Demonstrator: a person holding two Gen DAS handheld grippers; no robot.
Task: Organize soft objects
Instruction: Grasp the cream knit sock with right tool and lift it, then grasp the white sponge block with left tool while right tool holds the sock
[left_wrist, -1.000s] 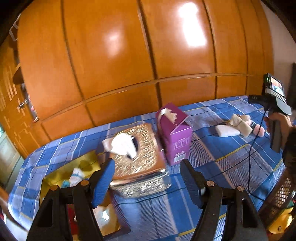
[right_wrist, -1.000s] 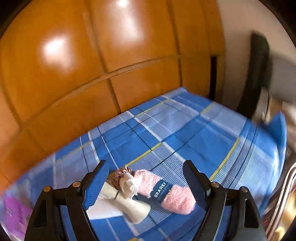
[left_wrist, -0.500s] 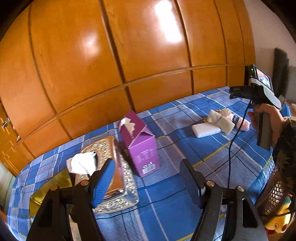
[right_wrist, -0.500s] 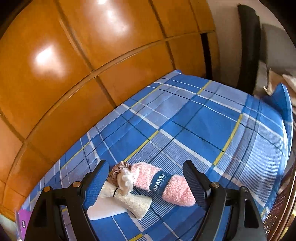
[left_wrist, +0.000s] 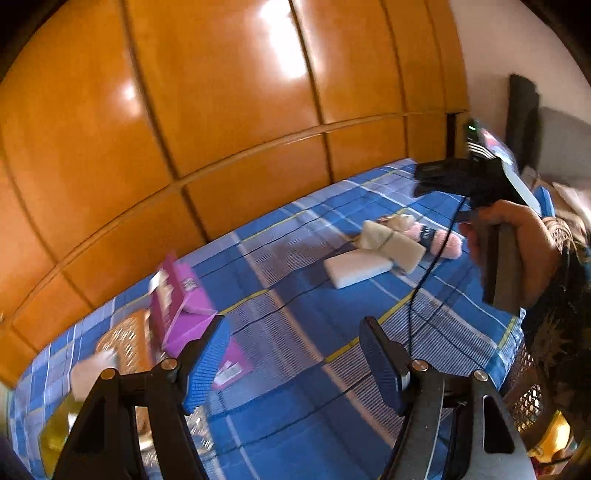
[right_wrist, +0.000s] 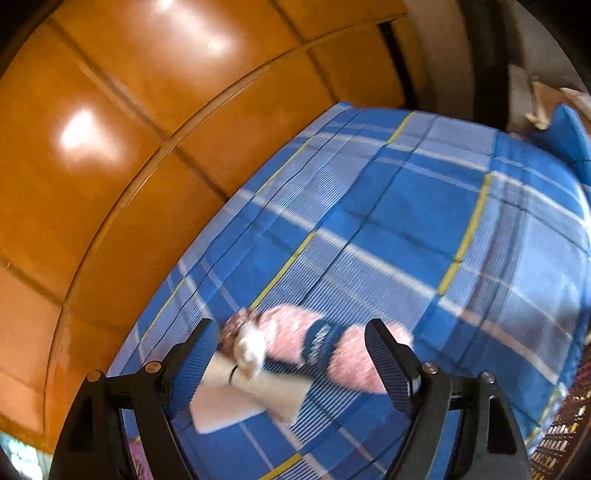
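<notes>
A small heap of soft things lies on the blue plaid bed cover (left_wrist: 295, 295): a pink fluffy sock roll with a dark band (right_wrist: 325, 347), a cream rolled cloth (right_wrist: 266, 387), a white folded pad (left_wrist: 356, 267) and a small brown scrunchie (right_wrist: 236, 325). My right gripper (right_wrist: 291, 365) is open and hovers just above the heap, with the pink roll between its fingers. It shows from outside in the left wrist view (left_wrist: 495, 221), held in a hand. My left gripper (left_wrist: 295, 362) is open and empty, well to the left of the heap.
A purple carton (left_wrist: 181, 306) and a gold patterned tissue box (left_wrist: 122, 343) stand at the left of the bed. A black cable (left_wrist: 417, 302) runs across the cover. A wooden wardrobe wall (left_wrist: 221, 110) backs the bed. A wicker basket (left_wrist: 532, 398) sits at the right.
My left gripper swung to the right, so the tissue box and the carton slid left in its view. My right gripper moved closer over the heap.
</notes>
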